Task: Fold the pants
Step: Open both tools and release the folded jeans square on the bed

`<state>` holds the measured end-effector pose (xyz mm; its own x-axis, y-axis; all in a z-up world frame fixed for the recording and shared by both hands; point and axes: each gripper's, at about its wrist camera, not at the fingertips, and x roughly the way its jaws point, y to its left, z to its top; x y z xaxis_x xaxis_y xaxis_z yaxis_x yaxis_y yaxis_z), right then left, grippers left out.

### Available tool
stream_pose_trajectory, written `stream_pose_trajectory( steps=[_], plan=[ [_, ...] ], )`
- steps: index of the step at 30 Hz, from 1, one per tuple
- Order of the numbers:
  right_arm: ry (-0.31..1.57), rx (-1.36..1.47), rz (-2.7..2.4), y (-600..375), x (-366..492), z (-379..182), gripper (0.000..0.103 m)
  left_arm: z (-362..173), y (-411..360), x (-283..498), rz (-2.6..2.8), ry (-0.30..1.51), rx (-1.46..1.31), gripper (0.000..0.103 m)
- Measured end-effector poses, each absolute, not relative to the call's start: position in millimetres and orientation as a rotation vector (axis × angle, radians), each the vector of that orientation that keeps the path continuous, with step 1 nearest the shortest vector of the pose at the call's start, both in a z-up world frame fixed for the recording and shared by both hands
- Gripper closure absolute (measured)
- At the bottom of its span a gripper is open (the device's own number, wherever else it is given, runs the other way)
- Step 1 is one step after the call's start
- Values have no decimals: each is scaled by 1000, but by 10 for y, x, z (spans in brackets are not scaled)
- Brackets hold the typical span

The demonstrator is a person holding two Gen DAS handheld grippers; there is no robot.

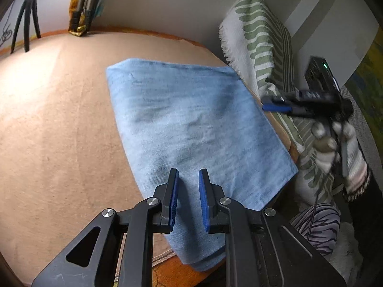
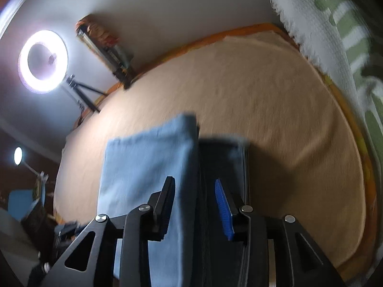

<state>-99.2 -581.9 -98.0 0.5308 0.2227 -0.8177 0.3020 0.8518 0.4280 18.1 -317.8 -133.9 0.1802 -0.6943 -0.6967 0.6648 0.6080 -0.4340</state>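
Most of the folding looks done, judging from how things lie: the pants (image 1: pixel 191 129) rest as one compact, roughly rectangular stack on the tan cloth-covered table (image 1: pixel 59 119), toward its edge next to the green-and-white striped throw (image 1: pixel 263 47). No leg or waistband trails out in either view, and the sides of the stack run fairly straight, with layered edges showing at the near corner. What may be left is at most a last smoothing or squaring up (the right wrist view is too blurred to show whether an edge sticks out on that side).

Each tool has let go, as far as the pictures show. The left gripper (image 1: pixel 189 186) hovers over the near end of the stack with its blue-padded jaws a small gap apart, bare denim visible between them and nothing pinched. The right gripper (image 2: pixel 195 205) has its jaws spread wider; the pants' edge and a dark shadowed band lie beneath them, but no cloth is clamped by the pads.

The fabric is a pale blue, washed denim with a soft, faintly mottled surface and a few shallow creases across the top layer; it looks limp enough to lie flat yet thick enough to hold the fold. The table cover is a matte, slightly napped tan sheet with an orange border, while the throw is coarse-woven with a frayed fringe
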Motion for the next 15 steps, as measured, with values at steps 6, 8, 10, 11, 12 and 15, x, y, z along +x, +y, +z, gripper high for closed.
stream_pose_trajectory(
  steps=[6, 8, 10, 11, 12, 15],
  plan=[
    [1048, 594, 6, -5612, -1189, -1145, 69, -1340, -3214, 176, -962, 997, -25, 88],
    [1052, 572, 8, -5529, -1167, -1171, 77, -1326, -3223, 171, -959, 991, -20, 88],
    [1056, 519, -25, -5439, -1146, -1154, 99, -1303, -3223, 157, -958, 983, -15, 88],
    [1051, 500, -39, -5409, -1146, -1118, 100, -1282, -3220, 149, -958, 975, -12, 88],
    [1048, 476, -47, -5372, -1159, -1074, 101, -1257, -3213, 141, -958, 965, -10, 88],
    [1038, 436, -55, -5401, -1265, -958, 102, -1199, -3202, 119, -965, 941, -3, 88]
  ],
)
